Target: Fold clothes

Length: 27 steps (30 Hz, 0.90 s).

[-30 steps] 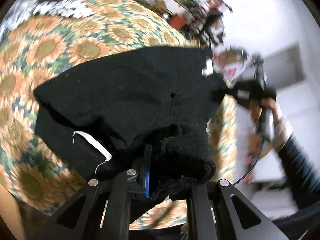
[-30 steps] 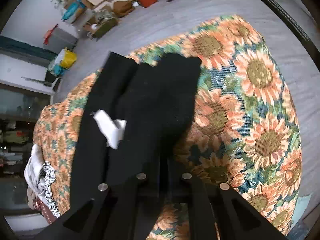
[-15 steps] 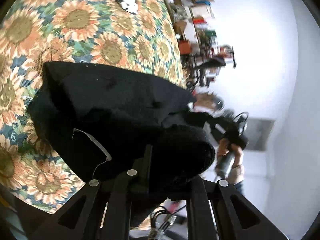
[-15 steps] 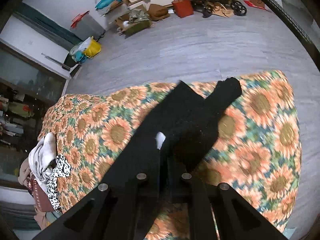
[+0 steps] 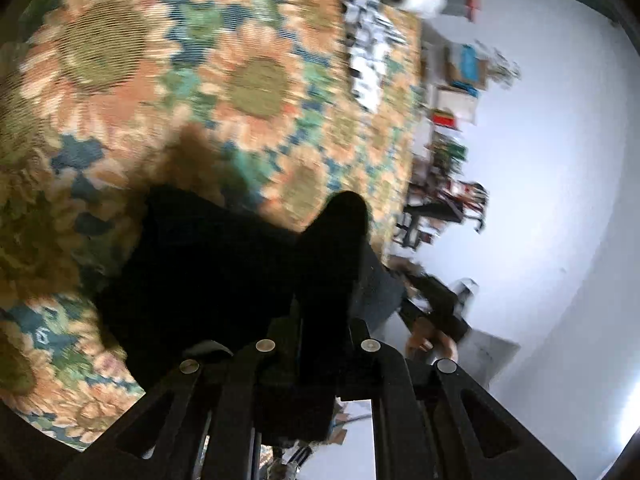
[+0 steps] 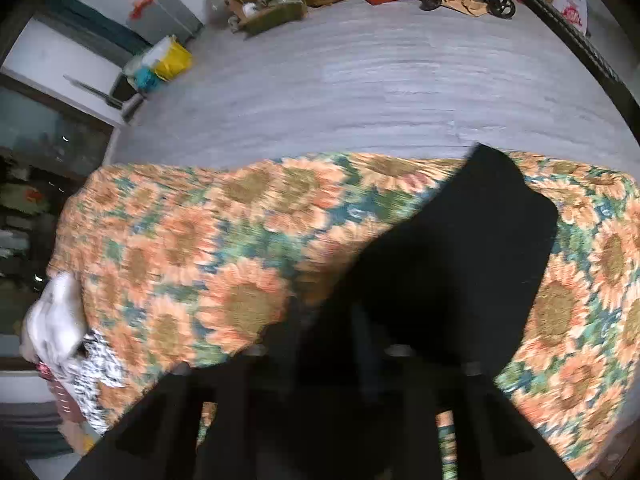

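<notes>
A black garment point(image 5: 208, 264) lies partly folded on the sunflower-patterned tablecloth point(image 5: 256, 88). My left gripper point(image 5: 324, 312) is shut on a bunched fold of it that sticks up past the fingertips. In the right wrist view the same black garment point(image 6: 460, 264) spreads from the jaws toward the table's far right edge. My right gripper point(image 6: 332, 320) is opening, its jaws parted, with black cloth still draped between and over the blurred fingers. A hand point(image 5: 432, 340) holding that right gripper shows beyond the table edge in the left wrist view.
A heap of white and black-and-white patterned clothes point(image 6: 64, 332) sits at the table's left end, and the same clothes pile point(image 5: 372, 40) appears far off in the left wrist view. Grey floor point(image 6: 360, 92) lies beyond the table, with boxes and bags along the wall.
The right jaws have parted and the garment has swung to the right across the table. The left gripper rolled and dropped closer to the tablecloth, still gripping the cloth.
</notes>
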Each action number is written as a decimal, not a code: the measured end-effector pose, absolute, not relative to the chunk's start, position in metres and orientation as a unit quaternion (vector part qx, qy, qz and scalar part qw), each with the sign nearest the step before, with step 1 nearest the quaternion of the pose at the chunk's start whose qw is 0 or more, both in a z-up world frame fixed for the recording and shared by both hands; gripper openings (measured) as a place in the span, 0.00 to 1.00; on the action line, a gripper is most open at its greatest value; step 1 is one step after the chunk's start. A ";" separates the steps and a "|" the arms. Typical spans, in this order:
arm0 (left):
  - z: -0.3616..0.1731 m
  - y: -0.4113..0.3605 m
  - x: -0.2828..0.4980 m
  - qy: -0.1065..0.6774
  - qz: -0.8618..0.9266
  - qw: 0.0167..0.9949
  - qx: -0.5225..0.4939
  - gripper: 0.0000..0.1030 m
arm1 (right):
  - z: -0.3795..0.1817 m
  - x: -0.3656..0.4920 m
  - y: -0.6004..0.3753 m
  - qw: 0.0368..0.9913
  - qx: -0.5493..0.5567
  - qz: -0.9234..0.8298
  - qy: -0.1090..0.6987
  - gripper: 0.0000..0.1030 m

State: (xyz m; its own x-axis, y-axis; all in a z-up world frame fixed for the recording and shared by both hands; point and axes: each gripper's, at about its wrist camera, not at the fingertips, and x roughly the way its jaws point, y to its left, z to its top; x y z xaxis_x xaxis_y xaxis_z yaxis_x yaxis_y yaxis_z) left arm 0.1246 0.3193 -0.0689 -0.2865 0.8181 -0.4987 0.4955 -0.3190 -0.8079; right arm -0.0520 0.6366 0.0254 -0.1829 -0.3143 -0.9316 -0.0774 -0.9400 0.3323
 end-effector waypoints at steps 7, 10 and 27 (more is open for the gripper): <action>-0.081 0.319 0.129 -0.531 0.590 0.108 -0.599 0.10 | 0.092 0.045 0.590 0.257 0.549 -0.788 -0.104 0.41; -0.071 0.325 0.127 -0.460 0.638 0.092 -0.610 0.25 | 0.081 0.100 0.558 0.317 0.561 -0.763 -0.062 0.45; 0.023 0.409 0.126 -0.084 0.813 0.050 -0.574 0.51 | 0.031 0.144 0.507 0.337 0.610 -0.716 -0.047 0.54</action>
